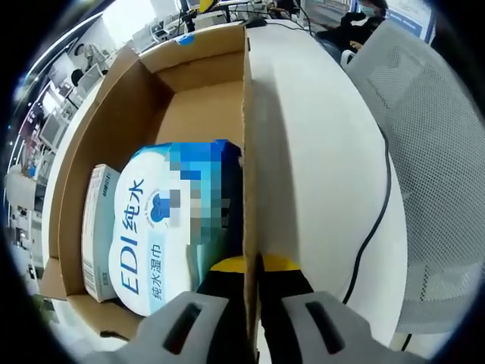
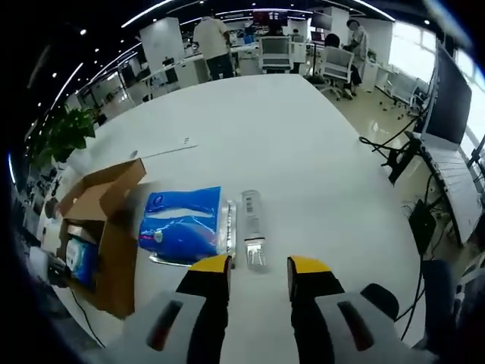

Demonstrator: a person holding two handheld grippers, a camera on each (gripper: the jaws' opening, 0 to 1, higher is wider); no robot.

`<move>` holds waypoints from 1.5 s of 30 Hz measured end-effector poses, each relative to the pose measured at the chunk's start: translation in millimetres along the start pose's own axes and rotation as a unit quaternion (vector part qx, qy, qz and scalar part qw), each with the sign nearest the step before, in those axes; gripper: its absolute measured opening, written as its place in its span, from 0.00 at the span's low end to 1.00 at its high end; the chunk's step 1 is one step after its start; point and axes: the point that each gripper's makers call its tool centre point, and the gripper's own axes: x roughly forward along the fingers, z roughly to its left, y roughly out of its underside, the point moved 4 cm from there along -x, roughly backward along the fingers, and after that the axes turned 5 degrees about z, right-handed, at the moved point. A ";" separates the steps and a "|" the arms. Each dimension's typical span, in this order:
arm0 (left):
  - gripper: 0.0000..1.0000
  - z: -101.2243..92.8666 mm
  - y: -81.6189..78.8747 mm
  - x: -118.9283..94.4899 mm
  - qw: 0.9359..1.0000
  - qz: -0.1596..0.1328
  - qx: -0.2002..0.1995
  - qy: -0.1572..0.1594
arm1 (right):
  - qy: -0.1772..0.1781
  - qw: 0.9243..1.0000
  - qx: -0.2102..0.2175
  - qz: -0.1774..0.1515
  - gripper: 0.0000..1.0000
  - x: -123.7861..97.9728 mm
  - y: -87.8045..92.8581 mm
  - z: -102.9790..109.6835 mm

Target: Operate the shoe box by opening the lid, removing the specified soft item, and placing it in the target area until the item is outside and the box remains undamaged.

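Cardboard box [image 2: 98,243] open; left tool [image 1: 252,277] pinches its side wall [image 1: 248,152]; right tool [image 2: 260,267] spread, empty; blue soft pack [image 2: 182,224] already out on tabletop [image 2: 303,152] — wet-wipes pack [image 1: 163,227] remains inside.

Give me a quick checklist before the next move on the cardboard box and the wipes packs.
1. Brown cardboard box open: ok.
2. Left hand-held gripper clamped on the box's side wall: ok, jaws straddle the edge.
3. White and blue wet wipes pack inside the box: ok, lying beside a small white carton.
4. Right hand-held gripper free: ok, jaws apart, holding nothing.
5. Blue soft pack outside on the white table: ok.
6. Box undamaged: cannot tell.
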 end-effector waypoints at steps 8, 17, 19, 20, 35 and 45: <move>0.02 0.5 1.5 -1.2 1.000 0.001 -0.003 -0.001 | -0.004 0.999 -0.025 -0.047 0.29 -41.7 3.3 14.1; 0.02 3.0 2.5 -2.8 1.000 0.001 -0.002 -0.003 | -0.009 0.993 -0.078 -0.085 0.29 -81.5 13.3 45.6; 0.02 3.4 2.7 -3.5 1.000 0.001 -0.003 -0.002 | -0.017 0.989 -0.118 -0.093 0.30 -89.3 13.0 55.6; 0.02 3.7 2.9 -3.7 1.000 0.001 -0.003 -0.001 | -0.006 0.987 -0.130 -0.096 0.31 -94.8 12.7 56.8; 0.02 2.3 3.1 -3.8 1.000 -0.002 0.002 -0.010 | -0.052 0.967 -0.185 -0.168 0.37 -151.7 10.0 117.9; 0.02 2.7 3.6 -3.2 1.000 -0.004 0.004 -0.011 | -0.066 0.960 -0.185 -0.201 0.35 -172.8 16.2 152.9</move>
